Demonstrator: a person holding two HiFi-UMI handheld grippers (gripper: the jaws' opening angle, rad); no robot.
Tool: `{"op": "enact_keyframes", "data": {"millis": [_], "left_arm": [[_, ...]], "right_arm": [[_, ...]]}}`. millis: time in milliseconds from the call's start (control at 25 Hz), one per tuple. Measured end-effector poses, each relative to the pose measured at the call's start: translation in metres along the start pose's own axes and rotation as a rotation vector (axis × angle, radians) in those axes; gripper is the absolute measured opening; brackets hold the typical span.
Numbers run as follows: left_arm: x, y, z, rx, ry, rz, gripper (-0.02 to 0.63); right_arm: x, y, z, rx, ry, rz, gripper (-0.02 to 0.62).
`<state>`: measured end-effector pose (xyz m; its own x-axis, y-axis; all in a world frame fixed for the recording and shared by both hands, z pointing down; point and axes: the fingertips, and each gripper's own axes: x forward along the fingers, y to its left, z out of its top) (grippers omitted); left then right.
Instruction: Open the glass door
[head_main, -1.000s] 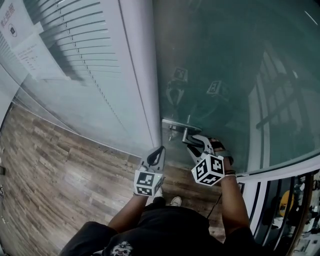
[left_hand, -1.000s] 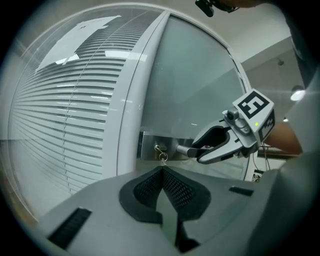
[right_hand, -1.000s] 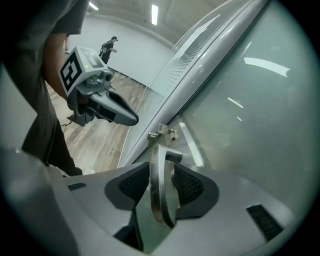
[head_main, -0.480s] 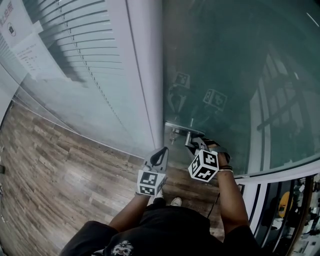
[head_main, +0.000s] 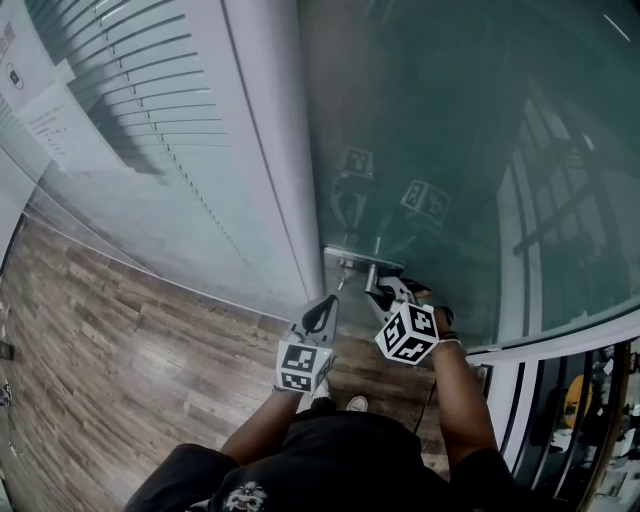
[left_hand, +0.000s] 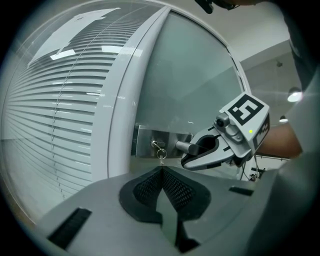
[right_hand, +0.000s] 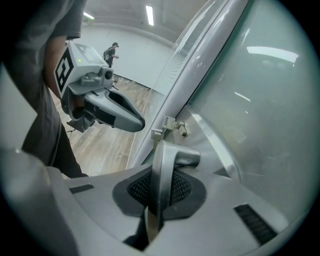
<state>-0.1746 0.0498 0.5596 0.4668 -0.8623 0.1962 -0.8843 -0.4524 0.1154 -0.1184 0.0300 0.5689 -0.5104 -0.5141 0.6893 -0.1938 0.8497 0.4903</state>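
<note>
My right hand-held gripper (head_main: 378, 291) is closing its jaws on the lever door handle (right_hand: 164, 162). The lever stands upright between the two mesh pads, and they pinch it from both sides. The handle sits on a metal lock plate (left_hand: 145, 141) at the left edge of the glass door (head_main: 450, 130), just beside the white frame post (head_main: 265, 150). A key (left_hand: 159, 150) hangs from the lock on that plate, to the left of the handle.

My left hand-held gripper (left_hand: 161, 171) has its jaws pressed together with nothing between them. It hangs near the lock plate, its tip pointing toward the key but clear of it. From the head view, it sits just left of my right one, and the two do not touch.

The tinted glass of the door reflects both marker cubes above the handle. Left of the post is a glass panel with closed blinds (head_main: 150, 90) behind it and paper notices (head_main: 45, 125) stuck on it. A wood-plank floor (head_main: 120, 350) lies below.
</note>
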Motion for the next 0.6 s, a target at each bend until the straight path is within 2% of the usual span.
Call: {"op": "enact_keyframes", "data": {"millis": [80, 200, 360, 600], "left_arm": [[0.001, -0.003, -0.002, 0.006, -0.006, -0.004, 0.006], [0.003, -0.004, -0.002, 0.009, 0.002, -0.012, 0.006], [0.005, -0.006, -0.003, 0.008, 0.016, -0.019, 0.006], [0.010, 0.001, 0.000, 0.016, 0.008, -0.030, 0.006]], "right_arm": [[-0.001, 0.000, 0.002, 0.034, -0.064, -0.015, 0.032], [0.001, -0.003, 0.009, 0.110, -0.218, -0.027, 0.032], [0.004, -0.005, 0.016, 0.240, -0.410, -0.005, 0.034], [0.010, -0.010, 0.018, 0.248, -0.419, 0.014, 0.034]]}}
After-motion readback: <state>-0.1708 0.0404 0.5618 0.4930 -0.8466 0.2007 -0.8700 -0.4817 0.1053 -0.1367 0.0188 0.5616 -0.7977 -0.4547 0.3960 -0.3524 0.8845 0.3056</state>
